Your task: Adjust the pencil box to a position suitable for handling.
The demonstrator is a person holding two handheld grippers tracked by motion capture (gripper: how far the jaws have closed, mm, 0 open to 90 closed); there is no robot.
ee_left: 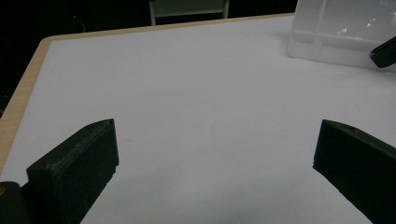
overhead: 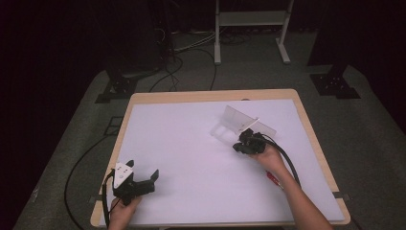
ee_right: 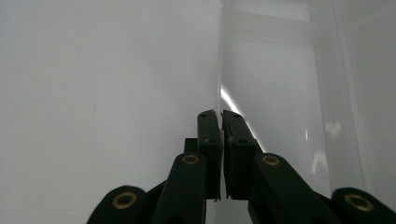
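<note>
Dark room, white desk (overhead: pixel 191 158). Right gripper (ee_right: pixel 220 116) fingers pinching clear box (overhead: pixel 239 125) wall nr right edge: grip done, move left. Left gripper (overhead: pixel 142 179) fingers spread, idle at near-left corner.

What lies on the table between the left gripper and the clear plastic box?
Nothing: in the high view, bare white table top runs from the left gripper to the clear plastic box.

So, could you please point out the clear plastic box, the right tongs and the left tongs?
clear plastic box (overhead: pixel 235 120): high view, its upright wall.
right tongs (ee_right: pixel 220 116): right gripper view, between the tips, clamped on the box's wall.
left tongs (ee_left: pixel 215 135): left gripper view, the gap between the tips.
</note>
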